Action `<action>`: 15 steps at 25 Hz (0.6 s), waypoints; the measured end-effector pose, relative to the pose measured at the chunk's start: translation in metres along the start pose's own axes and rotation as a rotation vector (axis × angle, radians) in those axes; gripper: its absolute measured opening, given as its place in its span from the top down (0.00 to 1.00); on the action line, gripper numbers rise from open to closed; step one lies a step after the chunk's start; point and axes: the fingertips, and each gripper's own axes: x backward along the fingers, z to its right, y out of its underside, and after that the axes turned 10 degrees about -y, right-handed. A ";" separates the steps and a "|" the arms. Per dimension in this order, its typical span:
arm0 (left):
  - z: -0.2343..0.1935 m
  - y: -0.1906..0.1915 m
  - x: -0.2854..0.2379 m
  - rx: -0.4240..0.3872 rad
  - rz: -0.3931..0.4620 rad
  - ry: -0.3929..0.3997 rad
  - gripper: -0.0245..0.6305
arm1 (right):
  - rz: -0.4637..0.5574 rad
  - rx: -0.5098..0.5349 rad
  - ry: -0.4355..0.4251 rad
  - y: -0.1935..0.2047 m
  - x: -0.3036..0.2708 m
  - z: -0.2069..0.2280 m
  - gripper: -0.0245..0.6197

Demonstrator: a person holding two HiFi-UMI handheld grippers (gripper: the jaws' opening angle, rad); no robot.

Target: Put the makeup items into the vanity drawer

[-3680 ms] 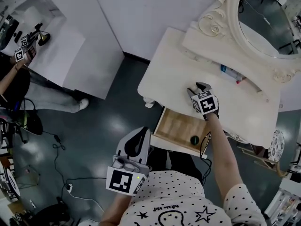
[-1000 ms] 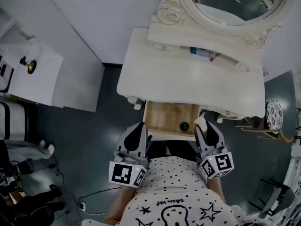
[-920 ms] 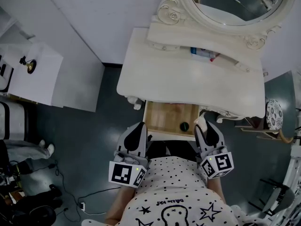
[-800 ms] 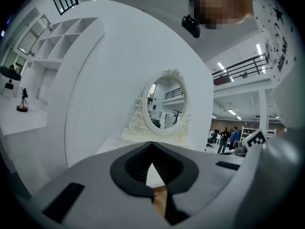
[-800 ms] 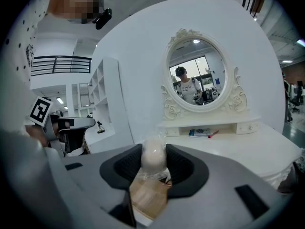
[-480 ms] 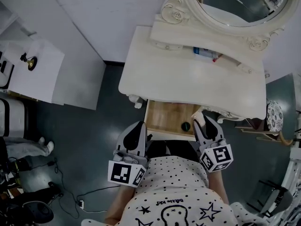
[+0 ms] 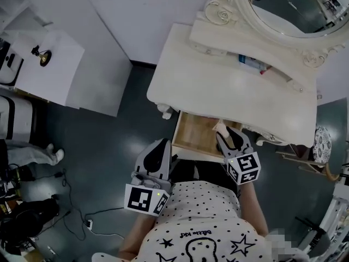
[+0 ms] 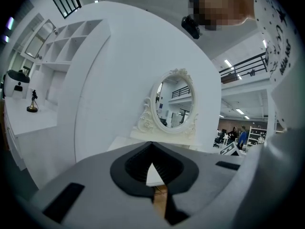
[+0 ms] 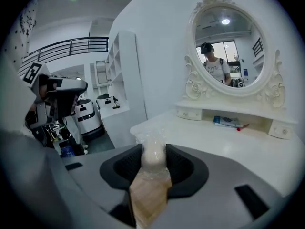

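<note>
Slippage is the main worry. The right gripper (image 9: pixel 153 150) is clamped on a pale, egg-shaped sponge (image 7: pixel 221 128) in crinkly clear wrap, held over the right half of the open drawer (image 7: pixel 192 136) at centre frame in the head view. The soft body and slick film could let it squirm free before it is low enough, and it might then bounce out onto the dark floor (image 7: pixel 109 146). Pushing deeper risks knocking the jaws against the edge of the tabletop (image 7: pixel 218 86) just above. The left gripper (image 8: pixel 152 147), at lower centre, is closed on nothing and looks too far off to catch a drop. A tube (image 7: pixel 250 64) lies on the shelf at upper right.
</note>
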 end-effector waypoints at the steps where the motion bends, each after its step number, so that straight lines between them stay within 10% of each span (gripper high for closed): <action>1: -0.001 0.000 0.000 0.001 -0.003 -0.005 0.97 | -0.009 0.004 -0.015 0.003 -0.006 0.000 0.72; 15: -0.004 0.009 -0.002 0.001 -0.036 -0.049 0.97 | -0.287 0.069 -0.203 0.094 -0.096 0.008 0.72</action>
